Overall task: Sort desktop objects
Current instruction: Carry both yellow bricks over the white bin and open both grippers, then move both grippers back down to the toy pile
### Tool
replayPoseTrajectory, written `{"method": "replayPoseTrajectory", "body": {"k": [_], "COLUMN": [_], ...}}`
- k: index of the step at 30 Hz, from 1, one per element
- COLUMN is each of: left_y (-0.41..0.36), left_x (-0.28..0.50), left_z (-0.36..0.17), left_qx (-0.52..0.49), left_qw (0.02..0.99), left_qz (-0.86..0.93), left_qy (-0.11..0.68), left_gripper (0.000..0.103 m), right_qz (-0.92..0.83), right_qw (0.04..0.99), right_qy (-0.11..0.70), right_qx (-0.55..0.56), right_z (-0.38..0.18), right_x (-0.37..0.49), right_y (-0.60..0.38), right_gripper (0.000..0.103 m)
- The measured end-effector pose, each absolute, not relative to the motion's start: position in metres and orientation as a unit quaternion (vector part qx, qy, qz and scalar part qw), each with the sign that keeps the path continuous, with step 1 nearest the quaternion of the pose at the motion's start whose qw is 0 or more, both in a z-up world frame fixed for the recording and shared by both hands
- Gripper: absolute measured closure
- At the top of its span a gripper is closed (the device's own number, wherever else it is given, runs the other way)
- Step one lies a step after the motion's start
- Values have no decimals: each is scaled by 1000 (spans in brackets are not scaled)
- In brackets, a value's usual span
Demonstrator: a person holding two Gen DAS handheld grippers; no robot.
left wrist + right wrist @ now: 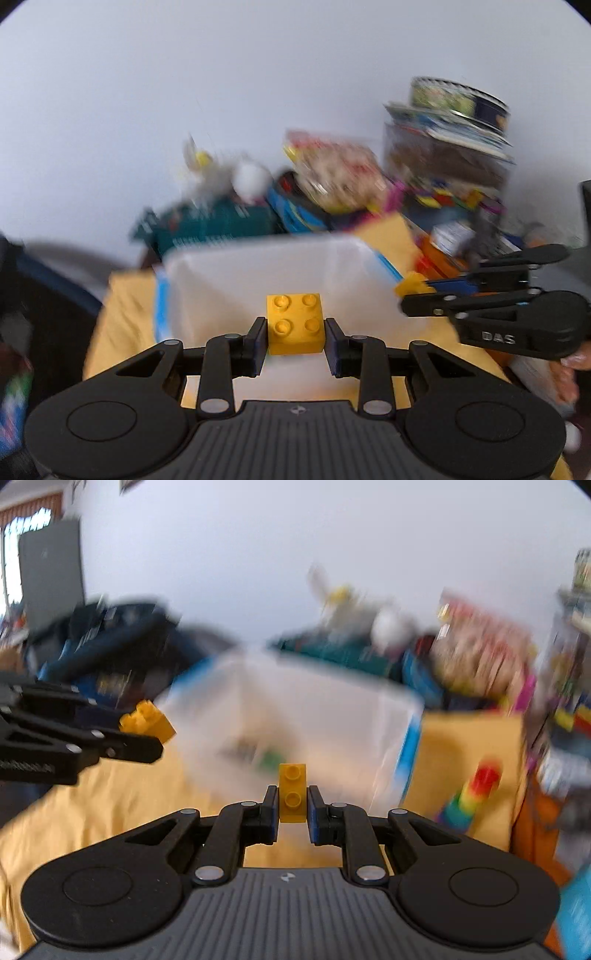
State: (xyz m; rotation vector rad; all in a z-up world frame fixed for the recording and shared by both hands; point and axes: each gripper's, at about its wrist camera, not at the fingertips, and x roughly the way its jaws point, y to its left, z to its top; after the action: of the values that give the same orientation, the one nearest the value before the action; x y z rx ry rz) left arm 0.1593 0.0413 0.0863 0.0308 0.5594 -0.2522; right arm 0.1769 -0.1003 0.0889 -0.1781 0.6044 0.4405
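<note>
Jaws clamped on yellow bricks [294, 324], seemingly both.

Yellow bricks [295, 324] [292, 792]: smooth glossy plastic. Claws [295, 343] [292, 812]: matt black plastic, metal rivets. Bin [258, 266]: translucent plastic. Table cover [110, 805]: yellow cloth.

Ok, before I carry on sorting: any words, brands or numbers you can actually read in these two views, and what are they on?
"DAS": raised letters on the body of the right gripper, seen in the left wrist view.
Print on the stacked boxes at the back: too blurred to read.
White lettering on the dark teal box: too blurred to read.
Yellow two-by-two brick and yellow one-by-two brick: no readable text.
</note>
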Motion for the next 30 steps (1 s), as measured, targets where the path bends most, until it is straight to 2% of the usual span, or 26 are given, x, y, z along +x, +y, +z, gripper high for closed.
{"method": "replayPoseTrajectory", "body": {"k": [3,8,10,11,12,15,18,19,20,22,25,28,30], "left_y": [44,43,43,44,45,47,54,54,52,45,38,26,20], "left_x": [192,231,232,230,225,202,161,147,134,120,110,108,106], "left_z": [87,50,35,32,32,42,52,50,45,29,-4,-33,-47], "left_qx": [12,11,17,19,21,23,1,9,30,63,61,61,65], "left_qw": [957,943,937,936,937,946,957,959,959,949,926,900,892], "left_qz": [-100,-75,-69,-74,-80,-86,-93,-101,-107,-116,-139,-155,-156], "left_qy": [273,324,342,342,339,312,275,263,262,285,346,402,419], "left_gripper": [68,67,65,62,58,55,30,28,28,28,28,38,41], "right_qz": [189,148,130,125,125,137,154,161,170,198,206,205,196], "right_qw": [937,930,925,925,926,935,940,941,941,934,920,907,902], "right_qy": [283,332,349,353,349,323,303,295,290,291,325,360,380], "right_qx": [-81,-58,-69,-69,-66,-57,-43,-41,-42,-54,-81,-70,-57], "right_z": [100,74,62,59,59,68,79,80,80,74,56,34,22], "right_x": [209,250,258,258,253,237,217,209,201,185,174,162,154], "right_y": [-91,-83,-79,-79,-84,-94,-101,-104,-107,-112,-113,-119,-120], "right_gripper": [86,85,78,69,69,69,66,63,60,60,61,61,61]}}
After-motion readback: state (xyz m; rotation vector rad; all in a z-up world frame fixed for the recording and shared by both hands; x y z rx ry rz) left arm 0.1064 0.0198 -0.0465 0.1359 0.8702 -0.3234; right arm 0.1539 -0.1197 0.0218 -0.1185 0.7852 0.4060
